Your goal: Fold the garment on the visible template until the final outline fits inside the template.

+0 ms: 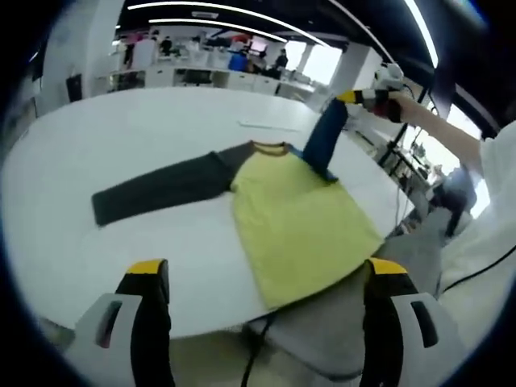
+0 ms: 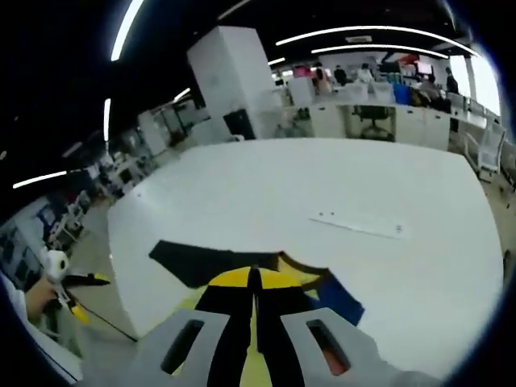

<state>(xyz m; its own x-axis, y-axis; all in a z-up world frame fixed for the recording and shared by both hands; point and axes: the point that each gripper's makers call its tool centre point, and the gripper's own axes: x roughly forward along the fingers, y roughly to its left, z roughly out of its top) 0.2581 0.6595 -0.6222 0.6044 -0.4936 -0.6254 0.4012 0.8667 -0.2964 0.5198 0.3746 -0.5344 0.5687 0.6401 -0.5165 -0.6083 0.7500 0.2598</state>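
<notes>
- Nearest the lens in the left gripper view, the left gripper rises from the bottom edge with its yellow-tipped jaws spread wide and nothing between them; it hangs short of the table's near edge.
- Just beyond it, at centre frame, the garment lies on the white table: a yellow body whose lower hem hangs slightly over the table's near rim, with a dark grey sleeve stretched flat toward the left.
- Right of the collar, the blue sleeve is lifted off the table, drawn up to the right gripper at upper right, held in a person's hand.
- In the right gripper view, the right gripper has its jaws pressed together at bottom centre, apparently pinching that sleeve's cuff, though the cloth in the bite is hidden.
- A thin white strip lies further out on the table, right of centre; whether it belongs to the template I cannot tell.
- Judgement: the first fold is in hand, the blue sleeve being brought inward. The next move calls for carrying the cuff across the yellow body and laying it flat, then taking the grey sleeve with the free gripper.
</notes>
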